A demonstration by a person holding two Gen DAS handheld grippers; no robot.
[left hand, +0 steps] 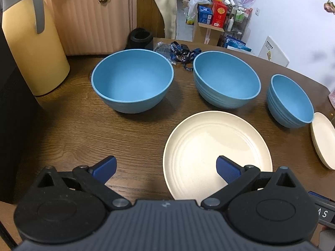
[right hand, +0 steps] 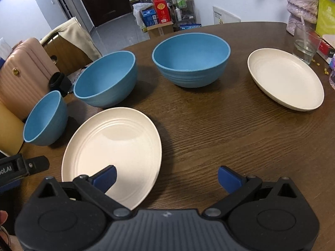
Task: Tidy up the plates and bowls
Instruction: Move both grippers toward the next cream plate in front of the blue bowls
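Three blue bowls stand in a row on the brown wooden table [left hand: 83, 129]: the left bowl [left hand: 132, 81] [right hand: 47, 119], the middle bowl [left hand: 227, 79] [right hand: 106, 79] and the right bowl [left hand: 291, 102] [right hand: 191, 59]. In front of them lies a cream plate [left hand: 217, 152] [right hand: 113, 152]. A second cream plate [left hand: 323, 140] [right hand: 285, 79] lies further right. My left gripper [left hand: 166, 166] is open over the near plate's left edge, holding nothing. My right gripper [right hand: 167, 177] is open and empty, with its left finger [right hand: 105, 177] over that plate's right side.
A yellow jug [left hand: 33, 41] and a pink case [left hand: 92, 16] stand at the table's far left. A black pot [left hand: 140, 38] and blue lanyards [left hand: 182, 53] lie behind the bowls. A drinking glass [right hand: 305, 44] and packets sit at the far right.
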